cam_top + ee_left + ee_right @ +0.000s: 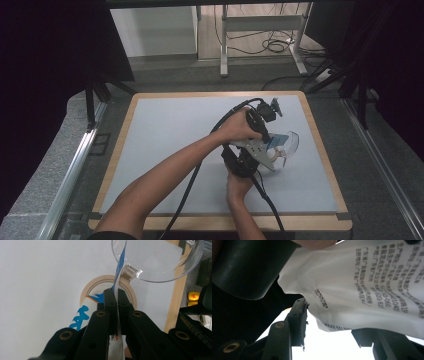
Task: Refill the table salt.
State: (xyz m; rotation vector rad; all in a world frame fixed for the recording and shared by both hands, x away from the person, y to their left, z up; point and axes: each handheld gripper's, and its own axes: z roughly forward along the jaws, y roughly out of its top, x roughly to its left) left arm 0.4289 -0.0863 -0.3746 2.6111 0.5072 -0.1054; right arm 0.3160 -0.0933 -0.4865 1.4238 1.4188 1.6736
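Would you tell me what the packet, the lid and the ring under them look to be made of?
The packet looks like thin glossy plastic film: it creases softly and carries print. The lid seems clear hard plastic, see-through with a moulded rim. The ring looks like pale wood or bamboo, matte tan, though grain is too faint to confirm.

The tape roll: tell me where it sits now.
In the left gripper view, the tape roll lies flat on the white mat, below the clear bowl, beyond the left hand-held gripper.

You have two grippers, one white printed packet (362, 287) (blue lettering outside), one clear jar (160, 260), one wooden lid (100, 283).
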